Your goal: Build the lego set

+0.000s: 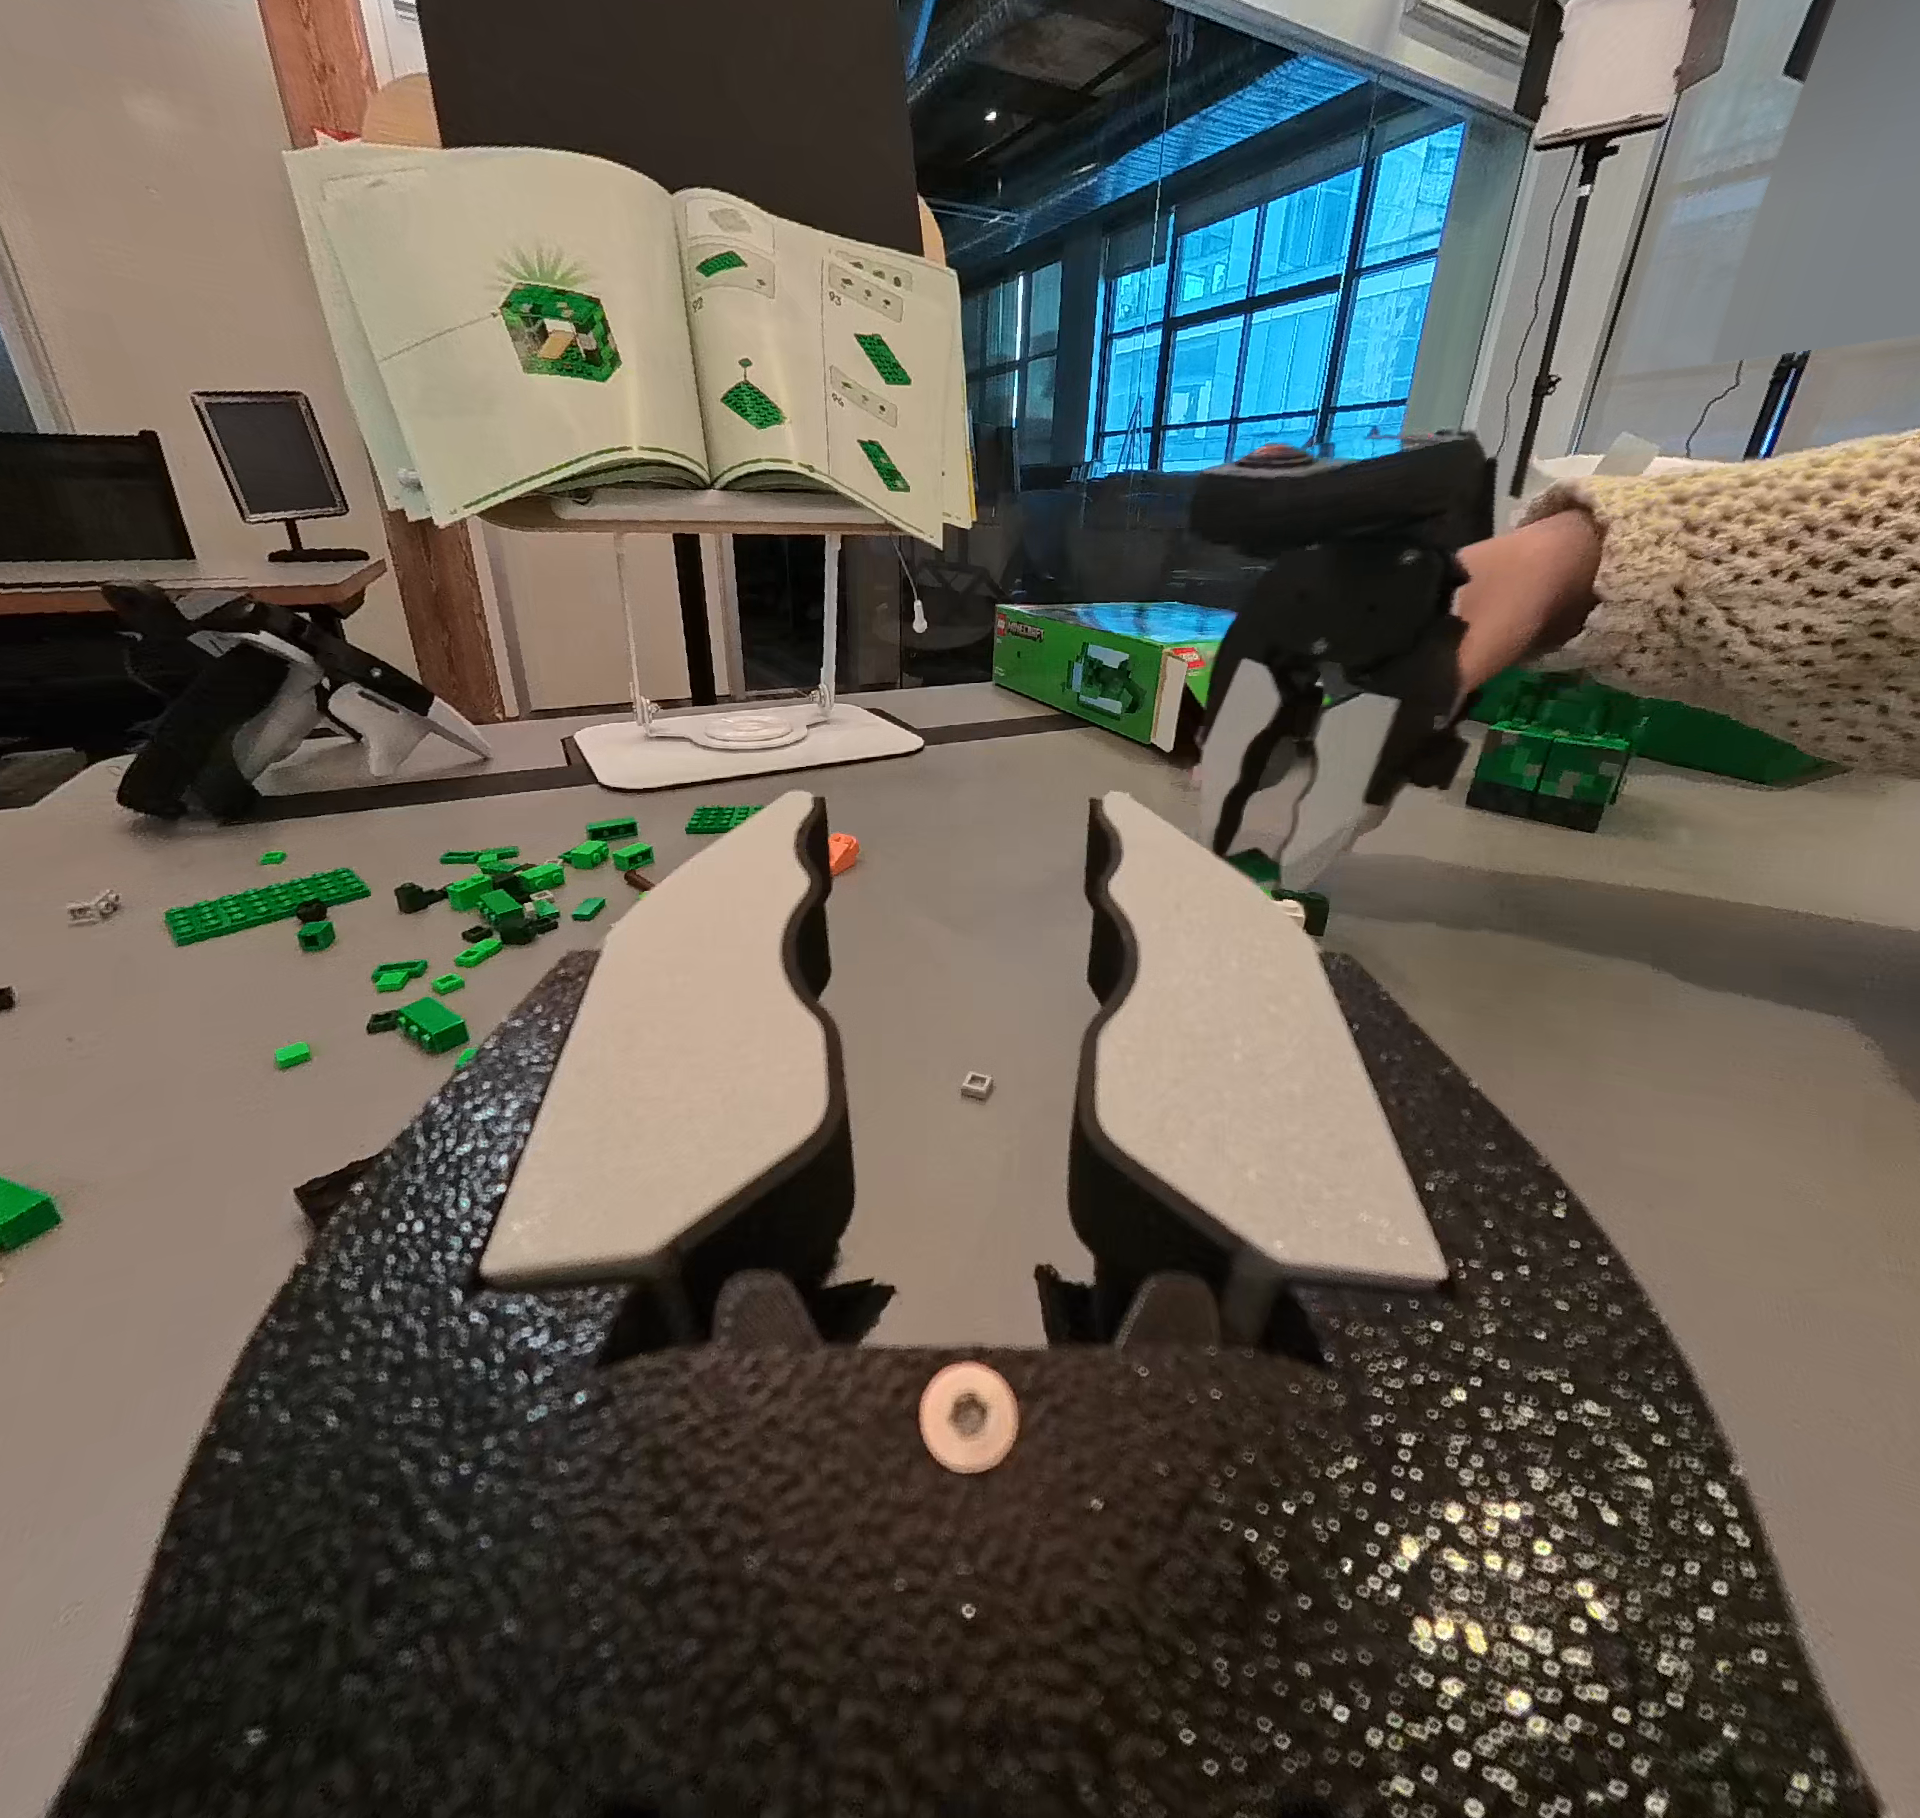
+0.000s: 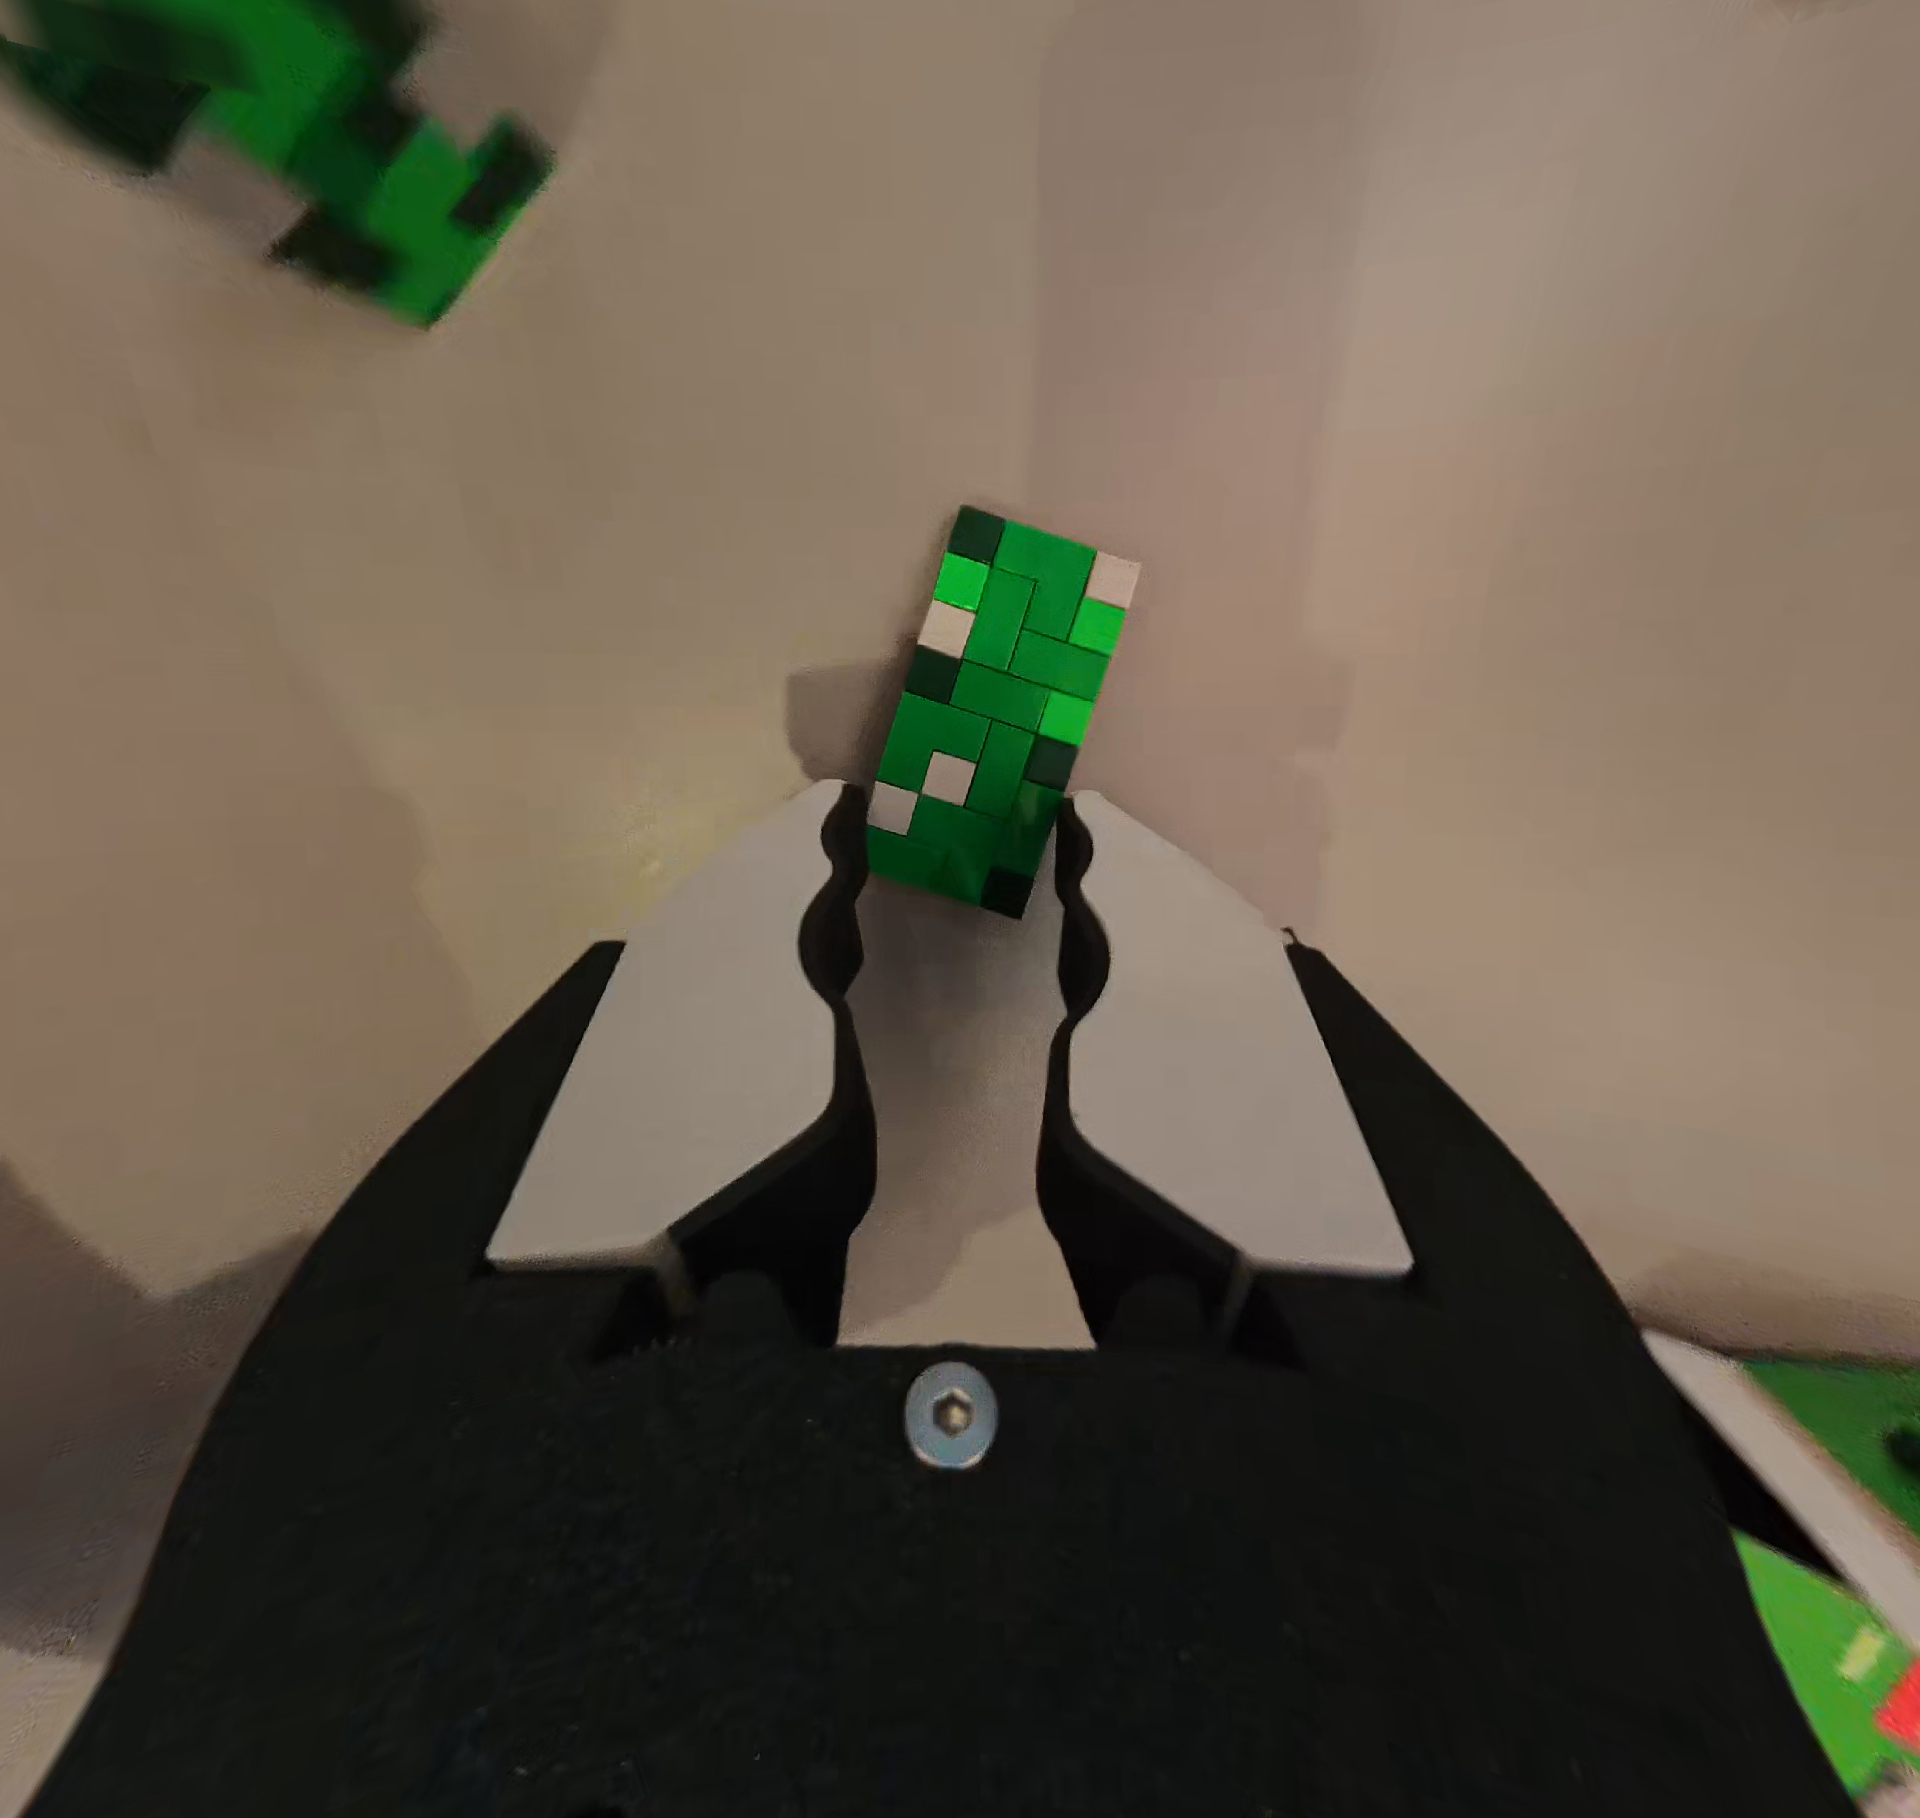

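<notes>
My right gripper (image 2: 961, 812) is shut on the near end of a green tiled panel (image 2: 1013, 688) with white and dark green squares. The panel is low over the grey table (image 2: 1455, 625). In the left wrist view this gripper (image 1: 1283, 859) points down at the table, held by a hand in a knitted sleeve, with the panel (image 1: 1259, 869) at its tips. My left gripper (image 1: 956, 833) is open and empty, low over the table. A tiny grey piece (image 1: 974, 1086) lies between its fingers. Loose green bricks (image 1: 488, 901) and a green plate (image 1: 265, 904) lie to its left.
An open instruction book (image 1: 644, 334) stands on a stand at the back. The green set box (image 1: 1091, 667) lies behind the right gripper. Built green blocks (image 1: 1548, 771) sit at the right; a blurred green build (image 2: 260, 85) shows in the right wrist view. An orange piece (image 1: 844, 852) lies near the left finger. My hands' fingertips stand some 25 centimetres from each other.
</notes>
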